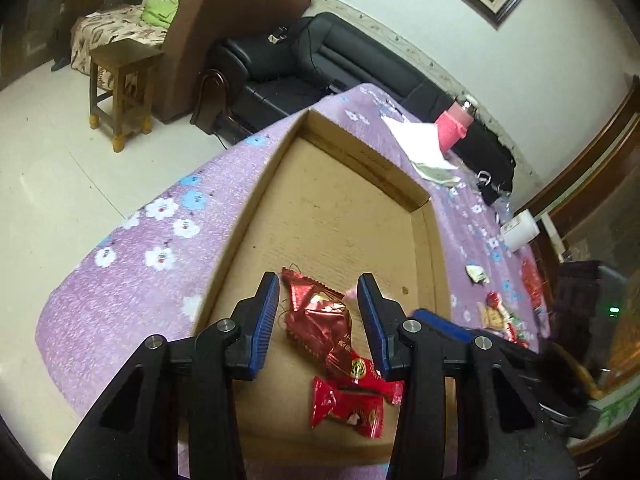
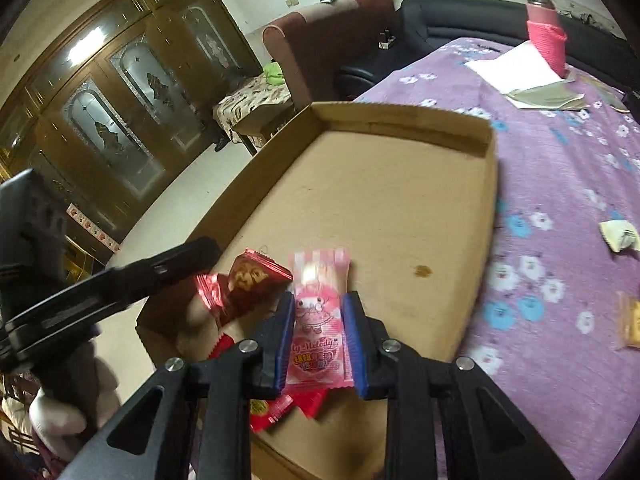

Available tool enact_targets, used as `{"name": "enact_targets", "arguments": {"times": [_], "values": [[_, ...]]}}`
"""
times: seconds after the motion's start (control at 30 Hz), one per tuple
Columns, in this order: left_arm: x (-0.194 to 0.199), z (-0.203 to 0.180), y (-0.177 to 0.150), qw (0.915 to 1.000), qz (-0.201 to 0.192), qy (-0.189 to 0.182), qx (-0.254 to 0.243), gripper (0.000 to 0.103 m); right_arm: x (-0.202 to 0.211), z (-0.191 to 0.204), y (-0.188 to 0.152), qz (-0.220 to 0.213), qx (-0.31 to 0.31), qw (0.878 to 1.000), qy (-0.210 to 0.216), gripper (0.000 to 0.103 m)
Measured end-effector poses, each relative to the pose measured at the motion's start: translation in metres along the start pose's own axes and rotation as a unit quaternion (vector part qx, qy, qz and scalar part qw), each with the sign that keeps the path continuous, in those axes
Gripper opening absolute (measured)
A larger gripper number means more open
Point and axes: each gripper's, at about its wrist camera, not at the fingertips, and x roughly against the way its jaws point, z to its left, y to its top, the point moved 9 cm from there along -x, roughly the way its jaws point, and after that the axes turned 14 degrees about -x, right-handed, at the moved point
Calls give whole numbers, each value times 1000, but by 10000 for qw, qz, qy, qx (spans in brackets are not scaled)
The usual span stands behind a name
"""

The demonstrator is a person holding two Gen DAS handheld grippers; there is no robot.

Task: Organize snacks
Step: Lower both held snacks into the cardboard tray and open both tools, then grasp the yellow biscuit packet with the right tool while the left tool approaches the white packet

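Observation:
A shallow cardboard tray (image 1: 352,208) lies on the purple flowered tablecloth; it also shows in the right wrist view (image 2: 400,200). My left gripper (image 1: 318,288) is open above red foil snack packets (image 1: 320,316) lying in the tray's near end, another red packet (image 1: 346,408) below them. My right gripper (image 2: 318,300) is shut on a pink "My Melody" candy packet (image 2: 318,320), held over the tray's near end beside a red foil packet (image 2: 248,280). The left gripper's black body (image 2: 120,280) reaches in from the left.
Loose snacks lie on the cloth right of the tray (image 1: 500,312), (image 2: 620,234), (image 2: 634,320). A pink-sleeved bottle (image 2: 546,36), white papers (image 2: 516,66) and a white cup (image 1: 520,230) stand farther back. A black sofa (image 1: 320,68), brown armchair and wooden stool (image 1: 120,84) are beyond the table.

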Motion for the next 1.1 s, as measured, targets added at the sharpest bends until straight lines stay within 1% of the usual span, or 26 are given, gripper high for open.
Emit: {"name": "enact_targets", "arguments": {"times": [0.07,0.2,0.27,0.3,0.4,0.47,0.6,0.73,0.93,1.03,1.1], "values": [[8,0,2,10000,-97,-7,19,41,-4,3,-3,54,-15,10000,39,32],[17,-1,4,9997,-198,-120,109,41,3,4,-7,-46,135,9998,-109,38],[18,-7,3,9995,-195,-219,117,41,15,1,-9,-175,156,9996,-147,40],[18,-13,3,9994,-189,-265,92,41,23,-2,-9,-262,144,9994,-171,44],[16,-29,2,9992,-147,-374,-39,41,46,-18,-10,-511,15,9984,-221,51],[15,-40,1,9990,-129,-419,-127,41,64,-35,-13,-655,-129,9974,-261,52],[8,-75,-3,9976,-24,-544,-438,41,90,-83,-16,-888,-469,9931,-603,53],[-4,-109,-12,9948,168,-654,-763,41,111,-129,-19,-1087,-718,9836,-1250,54],[-19,-152,-28,9883,454,-776,-1231,41,134,-172,-19,-1330,-892,9709,-1782,54],[-21,-166,-32,9857,539,-804,-1382,41,146,-198,-11,-1465,-1015,9644,-1955,54],[-22,-172,-33,9844,569,-815,-1449,41,155,-219,1,-1588,-1108,9578,-2125,54]]}}
